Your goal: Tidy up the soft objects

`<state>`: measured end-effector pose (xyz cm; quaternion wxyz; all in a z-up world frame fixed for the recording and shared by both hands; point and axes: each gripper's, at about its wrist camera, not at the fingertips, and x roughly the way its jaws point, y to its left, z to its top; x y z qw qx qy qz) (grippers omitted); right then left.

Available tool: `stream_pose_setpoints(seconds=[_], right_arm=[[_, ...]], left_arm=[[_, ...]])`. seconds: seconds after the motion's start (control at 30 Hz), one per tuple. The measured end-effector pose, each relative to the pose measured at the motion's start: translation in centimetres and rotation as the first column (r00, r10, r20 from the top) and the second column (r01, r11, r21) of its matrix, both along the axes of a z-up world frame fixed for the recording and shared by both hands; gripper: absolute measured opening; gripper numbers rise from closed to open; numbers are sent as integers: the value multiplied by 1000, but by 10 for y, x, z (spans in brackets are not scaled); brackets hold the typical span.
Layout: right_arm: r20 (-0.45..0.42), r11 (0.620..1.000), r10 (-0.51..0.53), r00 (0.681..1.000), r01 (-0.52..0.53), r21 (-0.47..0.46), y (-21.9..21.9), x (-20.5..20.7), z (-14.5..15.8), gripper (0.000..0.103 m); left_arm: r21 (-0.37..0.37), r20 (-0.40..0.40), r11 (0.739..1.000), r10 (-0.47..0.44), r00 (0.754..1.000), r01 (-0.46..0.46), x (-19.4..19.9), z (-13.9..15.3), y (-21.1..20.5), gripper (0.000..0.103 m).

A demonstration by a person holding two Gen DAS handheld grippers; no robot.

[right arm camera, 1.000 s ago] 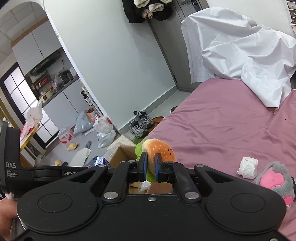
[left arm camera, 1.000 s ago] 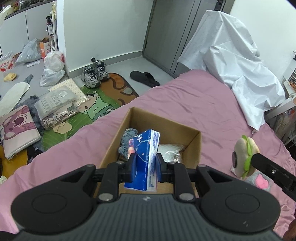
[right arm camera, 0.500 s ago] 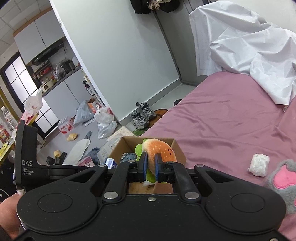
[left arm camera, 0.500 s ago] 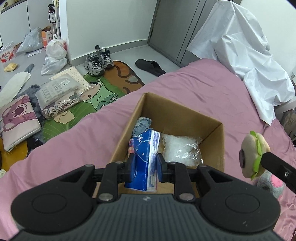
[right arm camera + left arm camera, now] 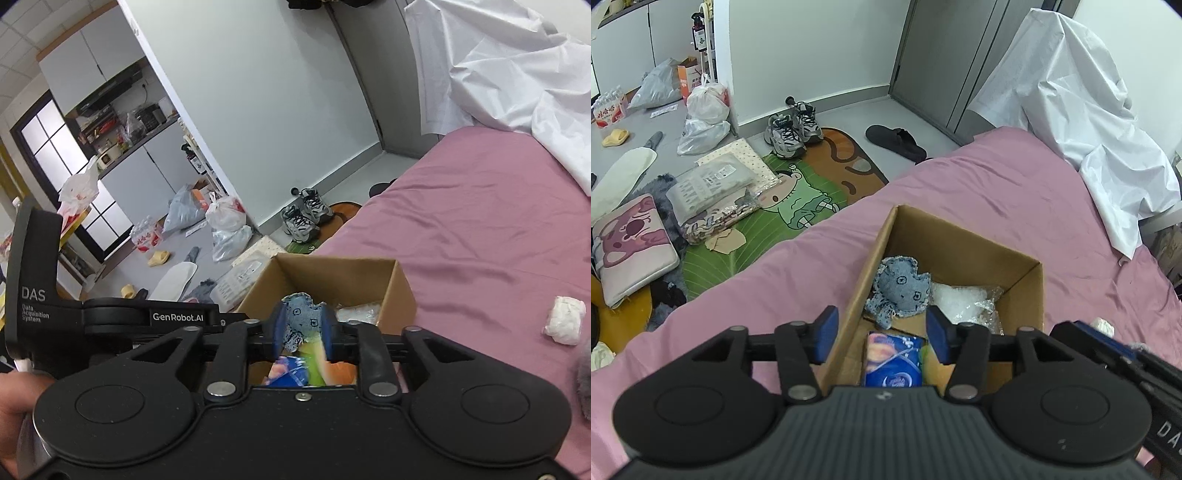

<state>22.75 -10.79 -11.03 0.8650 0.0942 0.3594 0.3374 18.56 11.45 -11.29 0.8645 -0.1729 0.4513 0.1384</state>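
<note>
Now flat in cardboard box (image 5: 1027, 291), tissue pack (image 5: 893, 363), long axis toward camera.

A pair of grey sneakers (image 5: 793, 129) stands at the wall beside a cartoon floor mat (image 5: 798, 199); a black slipper (image 5: 895, 142) lies near the bed's foot, white plastic bags (image 5: 703, 118) further left.

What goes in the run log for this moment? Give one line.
left hand-held gripper: opening, tissue pack dropped in cardboard box | right hand-held gripper: opening, burger plush falling into box
</note>
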Motion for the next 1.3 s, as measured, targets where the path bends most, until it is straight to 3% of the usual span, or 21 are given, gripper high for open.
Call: stream_pose_setpoints(seconds=[0.07, 0.13, 0.2, 0.33, 0.4, 0.63, 0.9, 1.17, 1.3], right_arm=[[2, 1000, -15, 1000, 15, 4, -3, 0, 3, 32], [2, 999, -32, 999, 32, 8, -6, 0, 6, 34], [0, 999, -49, 999, 49, 4, -9, 2, 9, 43], [-18, 998, -55, 998, 54, -30, -13, 0, 11, 57], [-40, 997, -44, 998, 42, -59, -15, 0, 13, 71], [-60, 995, -47, 997, 41, -89, -29, -6, 19, 83], [-21, 993, -74, 997, 71, -94, -51, -11, 36, 95], [-19, 989, -132, 991, 131, -66, -88, -11, 45, 96], [-10, 987, -153, 988, 152, -59, -103, -12, 47, 96]], left_arm=[[2, -4, 1000, -10, 1000, 10, 0, 1, -1, 56], [3, -7, 1000, -19, 1000, 19, -2, 3, -4, 66], [10, -11, 1000, -18, 1000, 18, -4, 6, -6, 76], [9, 3, 999, -33, 999, 33, -9, 14, -10, 80], [15, 6, 999, -38, 999, 38, -10, 18, -12, 85], [42, 33, 999, -23, 999, 22, -14, 30, -20, 103], [13, 108, 1000, -21, 994, 20, -20, 47, -36, 103], [11, 184, 1000, -23, 983, 22, -27, 55, -60, 103], [22, 158, 998, -56, 986, 53, -24, 61, -77, 103]])
